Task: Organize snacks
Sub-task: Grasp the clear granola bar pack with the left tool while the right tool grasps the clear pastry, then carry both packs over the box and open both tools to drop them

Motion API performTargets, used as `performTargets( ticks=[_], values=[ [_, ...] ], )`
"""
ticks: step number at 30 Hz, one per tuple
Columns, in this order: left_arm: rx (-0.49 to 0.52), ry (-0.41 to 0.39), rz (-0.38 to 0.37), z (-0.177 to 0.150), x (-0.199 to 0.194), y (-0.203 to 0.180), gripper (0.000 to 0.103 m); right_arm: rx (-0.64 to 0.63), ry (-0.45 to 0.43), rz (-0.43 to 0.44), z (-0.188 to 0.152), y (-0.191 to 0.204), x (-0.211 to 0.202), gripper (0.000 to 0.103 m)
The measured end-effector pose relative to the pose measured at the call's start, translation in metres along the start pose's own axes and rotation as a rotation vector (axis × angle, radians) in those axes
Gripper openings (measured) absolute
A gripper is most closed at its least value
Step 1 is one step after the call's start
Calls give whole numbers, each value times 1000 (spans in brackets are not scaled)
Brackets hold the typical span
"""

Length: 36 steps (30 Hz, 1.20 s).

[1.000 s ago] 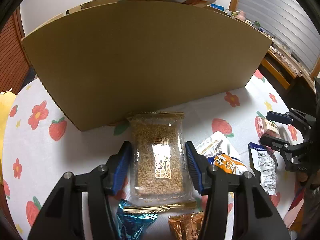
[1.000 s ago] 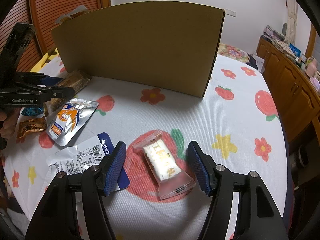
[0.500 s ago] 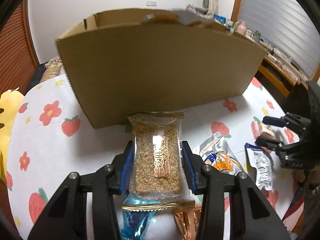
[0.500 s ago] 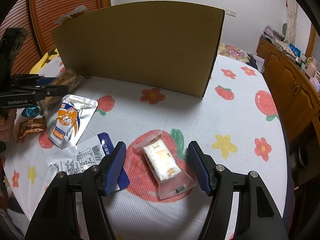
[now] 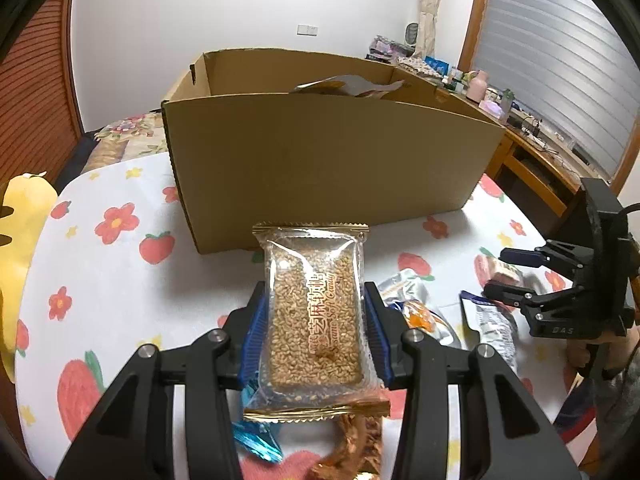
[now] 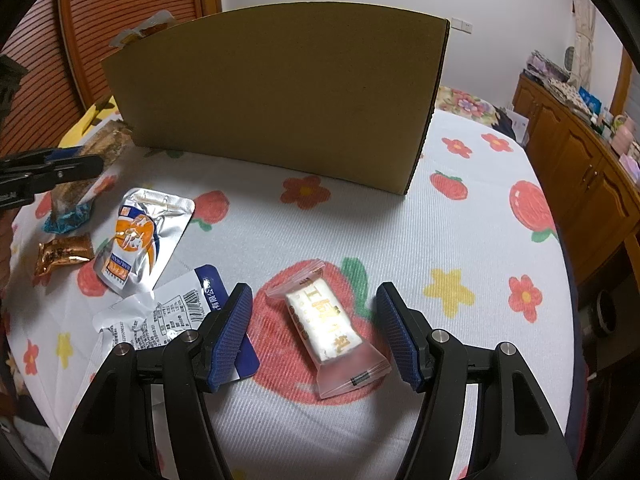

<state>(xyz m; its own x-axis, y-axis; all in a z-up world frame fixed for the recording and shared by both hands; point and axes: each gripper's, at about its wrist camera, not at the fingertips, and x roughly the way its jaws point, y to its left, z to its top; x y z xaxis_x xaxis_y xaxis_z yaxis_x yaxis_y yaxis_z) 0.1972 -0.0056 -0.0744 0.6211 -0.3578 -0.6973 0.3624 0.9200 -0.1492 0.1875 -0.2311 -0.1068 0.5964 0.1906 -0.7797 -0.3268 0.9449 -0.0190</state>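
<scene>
My left gripper [image 5: 314, 320] is shut on a clear-wrapped sesame candy bar [image 5: 314, 312] and holds it above the table, short of the open cardboard box [image 5: 320, 160]. The box has some packets inside. My right gripper [image 6: 316, 324] is open, low over the table, with a white candy in a frosted wrapper [image 6: 330, 328] lying between its fingers, untouched. The left gripper with the bar also shows in the right wrist view [image 6: 60, 170], at the far left. The right gripper shows at the right of the left wrist view [image 5: 516, 276].
On the flower-print tablecloth [image 6: 460, 240] lie a silver and orange pouch [image 6: 140, 240], a white and blue packet [image 6: 172, 312], a copper-foil candy [image 6: 64, 252] and a blue-foil candy [image 6: 68, 220]. A wooden cabinet [image 6: 580, 152] stands at the right.
My left gripper closed on the sesame bar and lifted it off the table; the box's open top has come into view. The right gripper has not moved.
</scene>
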Motion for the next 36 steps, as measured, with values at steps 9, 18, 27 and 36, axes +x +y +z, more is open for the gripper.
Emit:
performTargets(
  ticks=[9,18,27,36],
  values=[
    [8,-22,-14,-8,-13,-6,43,-33,31,20,-5,0,-8,50],
    [-17,-31,-12,-15,-17,-2,43,-25,25,19,-10,-1,-13,26],
    [-25,-27,-3,-22,-16,0,43,0,-14,20,-23,5,-23,20],
    [-23,-31,5,-27,-17,-2,44,59,-65,43,-33,2,-41,20]
  ],
)
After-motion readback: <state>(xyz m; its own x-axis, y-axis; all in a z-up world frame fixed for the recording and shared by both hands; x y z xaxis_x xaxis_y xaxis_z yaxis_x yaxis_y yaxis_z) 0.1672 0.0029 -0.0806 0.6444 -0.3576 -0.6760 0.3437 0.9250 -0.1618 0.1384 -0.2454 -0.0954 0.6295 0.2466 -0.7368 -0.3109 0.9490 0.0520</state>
